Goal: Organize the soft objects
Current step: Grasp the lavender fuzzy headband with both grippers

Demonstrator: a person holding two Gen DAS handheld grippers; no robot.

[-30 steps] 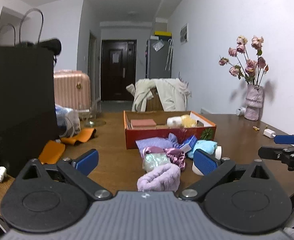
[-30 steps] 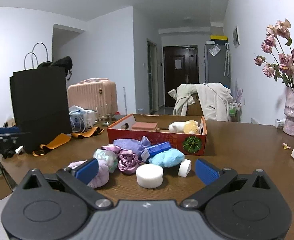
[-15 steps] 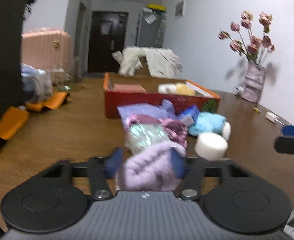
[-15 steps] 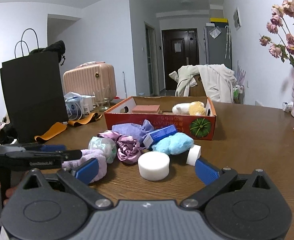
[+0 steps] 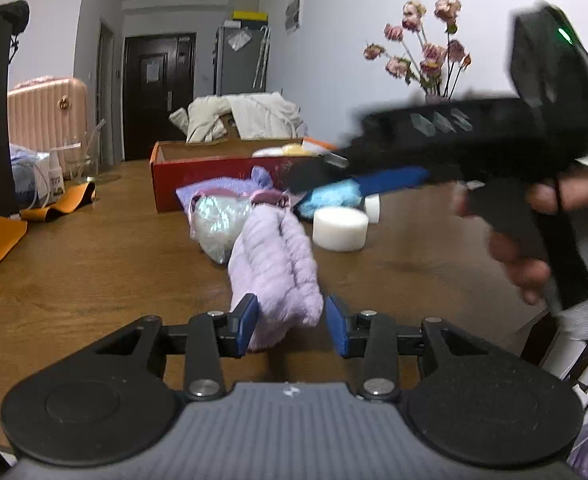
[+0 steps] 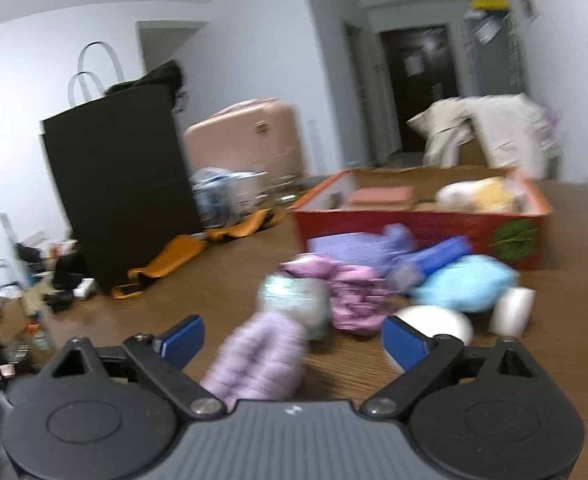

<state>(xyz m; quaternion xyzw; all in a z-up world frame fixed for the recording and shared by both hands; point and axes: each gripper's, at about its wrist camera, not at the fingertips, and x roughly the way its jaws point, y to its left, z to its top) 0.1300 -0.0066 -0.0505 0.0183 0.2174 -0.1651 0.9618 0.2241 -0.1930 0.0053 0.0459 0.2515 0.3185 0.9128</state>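
Note:
A lilac fluffy cloth (image 5: 274, 264) lies on the wooden table (image 5: 94, 280), and my left gripper (image 5: 290, 324) is shut on its near end, blue pads on both sides. Just beyond it lie an iridescent pouch (image 5: 218, 216), a white foam disc (image 5: 340, 228), a light blue fluffy piece (image 5: 334, 198) and a purple cloth (image 5: 214, 192). A red box (image 5: 214, 176) stands behind the pile. My right gripper (image 6: 294, 338), held by a hand (image 5: 566, 232), reaches in from the right. Its jaws are closing, and the lilac cloth (image 6: 262, 356) shows low between the fingers, untouched by the pads.
A black paper bag (image 6: 122, 176) stands at the left with orange straps (image 5: 2, 236) at its foot. A pink suitcase (image 5: 46, 112) is behind it. A vase of dried roses (image 5: 426, 60) stands at the far right. The red box (image 6: 414, 228) holds a pink block and pale soft pieces.
My left gripper has dropped towards the table and shut on the lilac cloth. The right gripper has swung left across the left wrist view, and its jaws have narrowed a little.

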